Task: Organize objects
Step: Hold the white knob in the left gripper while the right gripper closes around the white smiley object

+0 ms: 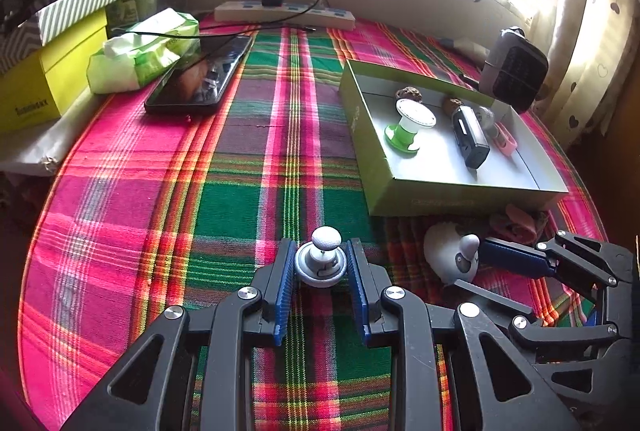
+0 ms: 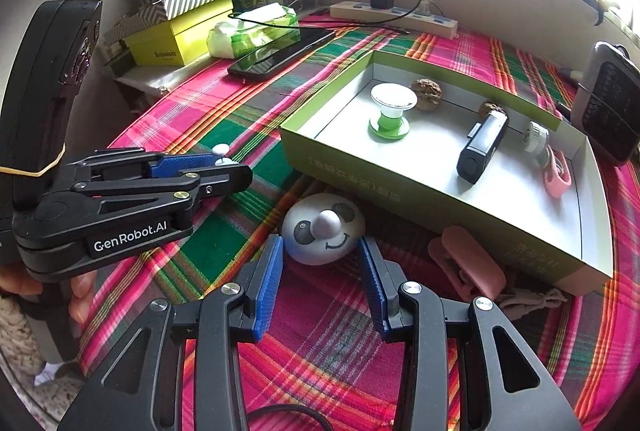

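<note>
Grippers first, nearest the cameras: left gripper [image 1: 320,265] has its blue ribbed fingers [image 1: 283,279] set narrow on a small grey-and-white knob piece [image 1: 322,257], a domed disc with a ball on a stem, pads against its base on both sides, seemingly held clear of the plaid cloth [image 1: 160,199] that covers the tabletop. Right gripper [image 2: 320,263] stands partly spread, with the white panda-face toy [image 2: 322,229] just ahead of and between its fingertips; the pads appear not yet to press on it, so the toy counts as unheld and resting on the cloth. Step in hand, by judgement: closing on the toy across its rounded sides, below the protruding nose, squarely enough that it cannot squirt forward, then lifting it over the near wall of the green open box [image 2: 440,191]. Just to the right of the toy lies a pink clip [image 2: 466,263] with some pale cord, close to the box corner; likely to be nudged if the right fingers sweep sideways. Box contents: green-and-white spool [image 2: 390,111], black rectangular device [image 2: 482,147], two walnuts [image 2: 426,93], small white cylinder [image 2: 536,137], pink item [image 2: 556,171]; bare floor remains at the front for both held pieces. Beyond, well apart: dark phone [image 1: 200,79], tissue pack [image 1: 144,51], yellow box [image 1: 44,83], power strip [image 1: 284,13] with charger, small grey speaker-like unit [image 1: 514,69] by the curtain.
</note>
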`<state>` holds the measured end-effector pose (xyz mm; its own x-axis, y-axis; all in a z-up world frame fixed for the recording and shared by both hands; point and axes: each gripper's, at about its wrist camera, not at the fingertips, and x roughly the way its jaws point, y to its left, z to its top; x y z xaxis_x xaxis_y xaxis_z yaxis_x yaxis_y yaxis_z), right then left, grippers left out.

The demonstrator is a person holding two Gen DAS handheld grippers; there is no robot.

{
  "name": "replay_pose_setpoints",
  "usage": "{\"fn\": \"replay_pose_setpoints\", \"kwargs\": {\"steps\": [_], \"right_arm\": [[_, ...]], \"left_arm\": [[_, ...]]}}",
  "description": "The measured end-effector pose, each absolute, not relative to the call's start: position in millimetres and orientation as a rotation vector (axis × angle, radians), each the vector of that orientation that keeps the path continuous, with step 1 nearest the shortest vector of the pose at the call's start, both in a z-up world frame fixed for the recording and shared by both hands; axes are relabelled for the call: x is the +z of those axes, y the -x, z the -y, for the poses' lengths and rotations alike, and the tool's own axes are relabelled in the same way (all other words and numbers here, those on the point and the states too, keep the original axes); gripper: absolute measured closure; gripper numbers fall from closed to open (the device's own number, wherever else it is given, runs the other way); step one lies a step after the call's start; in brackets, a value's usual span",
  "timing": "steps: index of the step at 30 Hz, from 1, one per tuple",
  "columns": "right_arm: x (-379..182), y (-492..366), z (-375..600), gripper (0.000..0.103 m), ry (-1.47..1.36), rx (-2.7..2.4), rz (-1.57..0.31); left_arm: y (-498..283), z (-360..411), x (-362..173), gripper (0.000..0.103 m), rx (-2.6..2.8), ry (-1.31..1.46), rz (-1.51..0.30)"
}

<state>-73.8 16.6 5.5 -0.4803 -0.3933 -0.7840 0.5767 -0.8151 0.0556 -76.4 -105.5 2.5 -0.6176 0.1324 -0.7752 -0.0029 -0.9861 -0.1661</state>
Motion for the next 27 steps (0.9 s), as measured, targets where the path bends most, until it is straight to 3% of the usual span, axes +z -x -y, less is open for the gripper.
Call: {"fn": "replay_pose_setpoints", "kwargs": {"steps": [3,27], "right_arm": [[4.9,74.6,-12.3,0.052,-1.127,-2.285,-0.330],[-0.7,88.5,-0.6,0.050,-1.130,-2.311,-0.338]], "left_arm": [[76.2,106.2,2.5,0.079,2.748,1.333,0.230],[78.2,107.3,2.4,0.079,2.752,1.320,0.222]]}}
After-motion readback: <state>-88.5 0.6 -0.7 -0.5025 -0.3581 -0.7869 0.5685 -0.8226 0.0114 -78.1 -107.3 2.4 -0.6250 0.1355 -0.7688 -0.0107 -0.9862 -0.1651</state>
